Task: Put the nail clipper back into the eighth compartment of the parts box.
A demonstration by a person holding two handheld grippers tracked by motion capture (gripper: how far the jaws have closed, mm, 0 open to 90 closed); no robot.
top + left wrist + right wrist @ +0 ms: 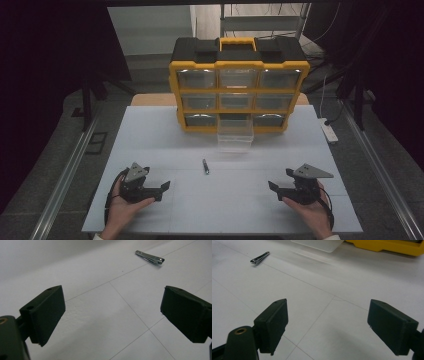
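Observation:
A small metal nail clipper lies on the white table, midway between the two grippers and a little farther out. A yellow and black drawer organizer stands at the back, and its clear bottom-middle drawer is pulled out. My left gripper rests near the front left, open and holding nothing. My right gripper rests at the front right, also open and holding nothing. The left gripper view has the clipper ahead and to the right of its jaws. In the right gripper view the clipper lies far left and the drawer is ahead.
A white power strip lies on the floor off the table's right edge. Metal rails run along both sides of the table. The organizer's yellow base crosses the top of the right gripper view.

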